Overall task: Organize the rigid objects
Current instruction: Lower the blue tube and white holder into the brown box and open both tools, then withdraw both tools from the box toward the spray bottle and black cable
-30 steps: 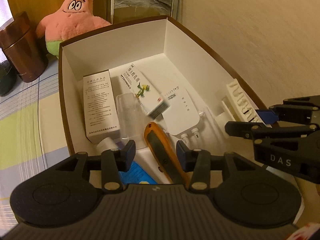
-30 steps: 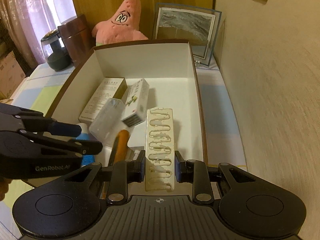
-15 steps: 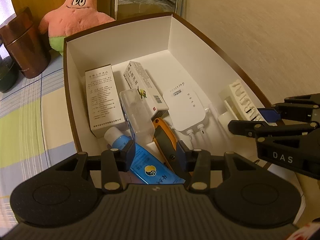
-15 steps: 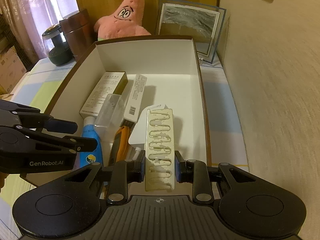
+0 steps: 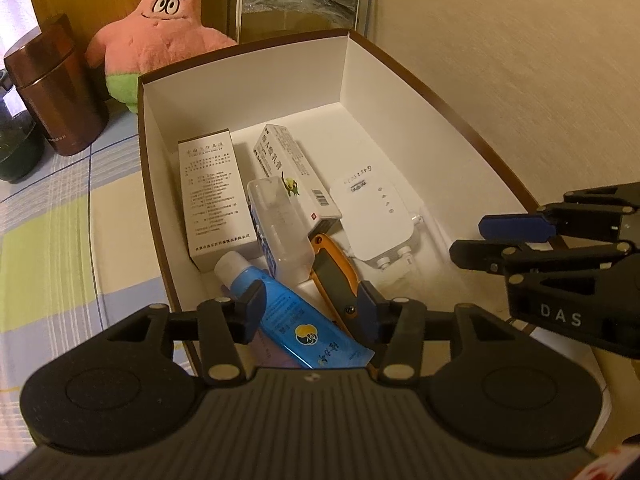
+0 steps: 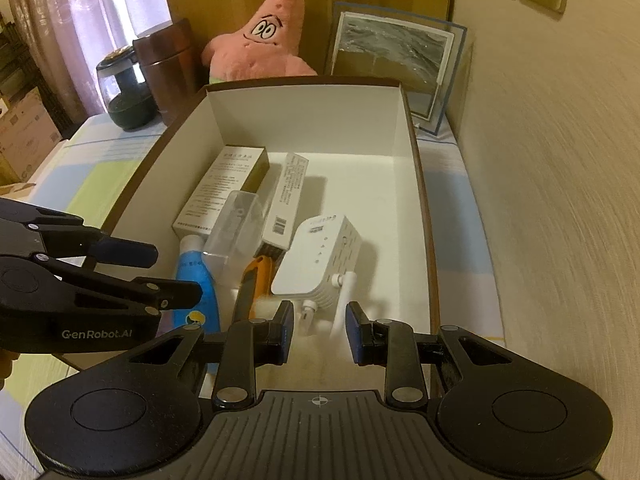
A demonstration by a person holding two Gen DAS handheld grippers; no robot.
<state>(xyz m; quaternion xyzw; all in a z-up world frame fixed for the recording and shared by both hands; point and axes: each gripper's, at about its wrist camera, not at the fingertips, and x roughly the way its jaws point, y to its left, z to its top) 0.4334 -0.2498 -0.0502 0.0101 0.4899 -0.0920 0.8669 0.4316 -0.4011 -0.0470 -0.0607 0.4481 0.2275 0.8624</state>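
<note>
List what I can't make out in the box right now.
- Blue bottle base: left wrist view, behind the left gripper, whose jaws are opening with the bottle between them.
- Carton print: both views, too small.
- Orange knife near end: left wrist view, behind that gripper's finger.

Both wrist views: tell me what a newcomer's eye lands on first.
The white-lined box fills the middle, with cartons, a blue bottle, an orange-handled tool and a white plug-in device jumbled at its near end. Behind it a pink starfish plush leans by a framed picture. The left gripper hangs over the bottle, jaws opening.
</note>
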